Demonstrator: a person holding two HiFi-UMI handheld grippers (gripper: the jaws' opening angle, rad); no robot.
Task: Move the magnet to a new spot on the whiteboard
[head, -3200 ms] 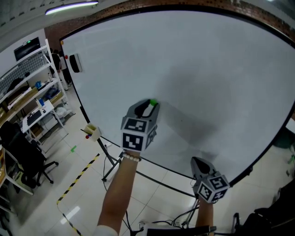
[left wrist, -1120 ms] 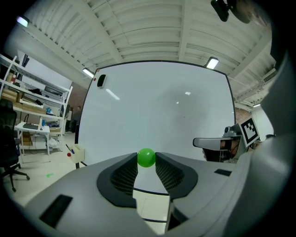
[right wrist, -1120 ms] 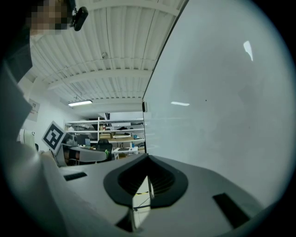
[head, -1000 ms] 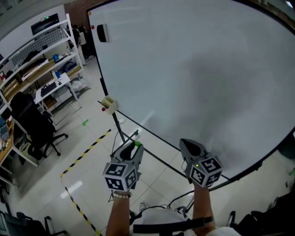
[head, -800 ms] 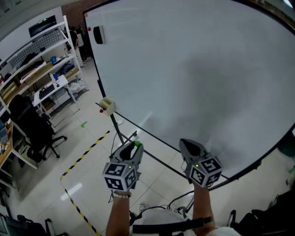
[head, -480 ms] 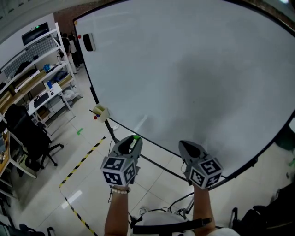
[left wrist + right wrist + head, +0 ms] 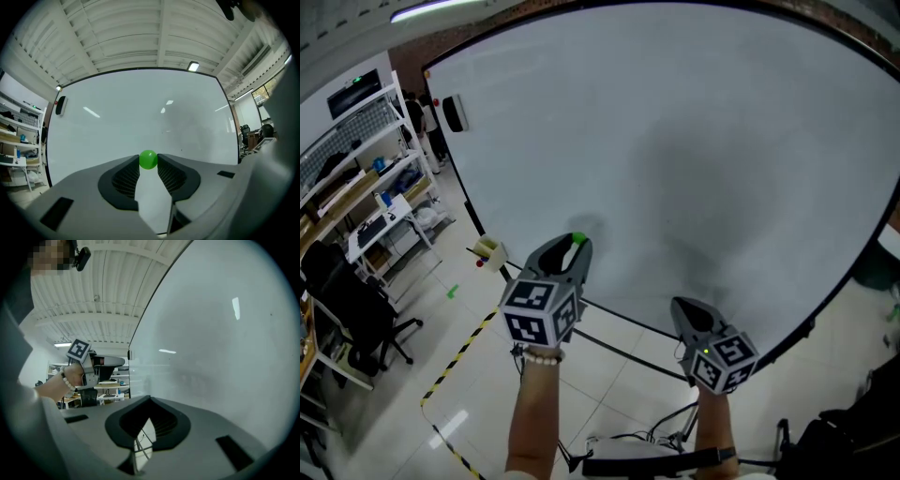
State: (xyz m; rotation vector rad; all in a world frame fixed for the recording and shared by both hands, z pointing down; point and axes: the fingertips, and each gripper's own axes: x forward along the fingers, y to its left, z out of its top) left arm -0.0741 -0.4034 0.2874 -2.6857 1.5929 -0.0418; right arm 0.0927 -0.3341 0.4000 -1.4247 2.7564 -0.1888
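L gripper [image 7: 571, 249] pinches the green magnet [image 7: 148, 159] between its jaw tips. The whiteboard [image 7: 694, 141] lies straight ahead along the L jaw axis, lower-left area nearest. Magnet looks apart from the board face, no contact evident. R gripper [image 7: 683, 307] has jaws pressed together, empty, lower and to the right. Judgement: placement is an L-side job, pushing fwd along the jaw axis.

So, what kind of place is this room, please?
Probably an indoor lab or workshop office. There is a large whiteboard on a stand, white metal shelves holding equipment, a black office chair, and yellow-black hazard tape on the tiled floor.
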